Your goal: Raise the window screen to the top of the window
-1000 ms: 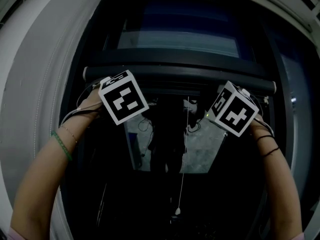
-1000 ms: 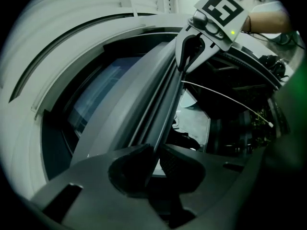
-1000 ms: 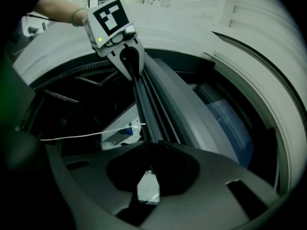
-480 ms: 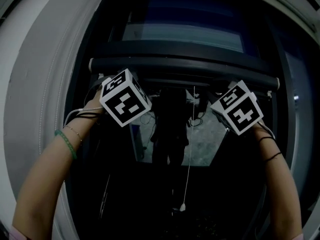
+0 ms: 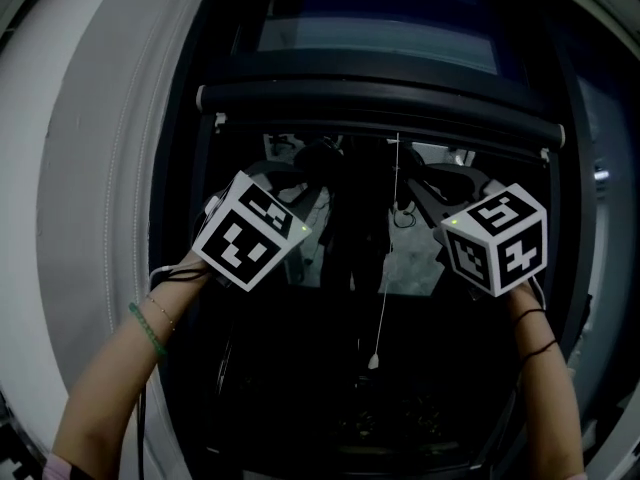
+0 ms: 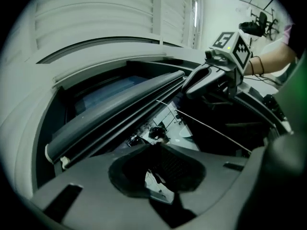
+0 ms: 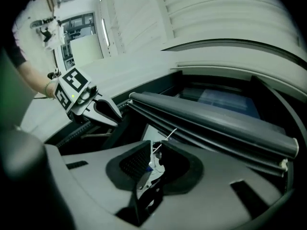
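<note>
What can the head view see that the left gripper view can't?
Only the head view shows the green bracelet and the little bead at the end of the pull cord. Only the left gripper view shows the white slats above the window. Both show the dark screen bar, the pull cord and the right gripper.

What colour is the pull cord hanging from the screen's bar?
White; the thin pull cord shows best in the head view.
</note>
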The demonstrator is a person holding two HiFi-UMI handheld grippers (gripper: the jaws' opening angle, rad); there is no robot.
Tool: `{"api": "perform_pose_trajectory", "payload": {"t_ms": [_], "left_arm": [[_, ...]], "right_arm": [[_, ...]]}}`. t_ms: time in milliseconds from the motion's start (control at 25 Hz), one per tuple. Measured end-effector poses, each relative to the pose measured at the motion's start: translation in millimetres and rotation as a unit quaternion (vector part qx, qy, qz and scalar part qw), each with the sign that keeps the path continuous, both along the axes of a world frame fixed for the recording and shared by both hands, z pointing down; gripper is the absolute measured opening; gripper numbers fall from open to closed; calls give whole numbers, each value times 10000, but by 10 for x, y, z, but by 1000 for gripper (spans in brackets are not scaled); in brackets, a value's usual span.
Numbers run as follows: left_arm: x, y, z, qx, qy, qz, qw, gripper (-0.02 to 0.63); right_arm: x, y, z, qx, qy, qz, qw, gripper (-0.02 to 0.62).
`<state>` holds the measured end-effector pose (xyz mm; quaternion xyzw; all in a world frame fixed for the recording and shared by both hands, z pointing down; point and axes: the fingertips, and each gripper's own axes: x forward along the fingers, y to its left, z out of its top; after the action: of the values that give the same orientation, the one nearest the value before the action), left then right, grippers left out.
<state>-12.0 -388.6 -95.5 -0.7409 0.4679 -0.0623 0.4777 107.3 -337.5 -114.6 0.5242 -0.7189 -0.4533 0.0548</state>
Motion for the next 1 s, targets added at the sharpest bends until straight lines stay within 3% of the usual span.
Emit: {"api": "perform_pose_trajectory", "payload": {"t_ms": [280, 560, 800, 1000], "left_arm": [[125, 296, 928, -576, 418, 698, 9950, 64], [426, 846, 2172, -1421, 864, 1320, 9772, 64], [487, 1318, 3375, -2156, 1414, 1299, 9574, 64], [447, 1655, 4290, -2846, 1809, 1107, 9349, 64]], "right_arm": [[41, 192, 966, -529, -342, -566, 9964, 57], [206, 558, 2276, -1270, -894, -957, 9832, 57], [277, 981, 3427, -1888, -1408, -1262, 9636, 57], [194, 1215, 4233, -2307, -1659, -1263, 9504, 57]]}}
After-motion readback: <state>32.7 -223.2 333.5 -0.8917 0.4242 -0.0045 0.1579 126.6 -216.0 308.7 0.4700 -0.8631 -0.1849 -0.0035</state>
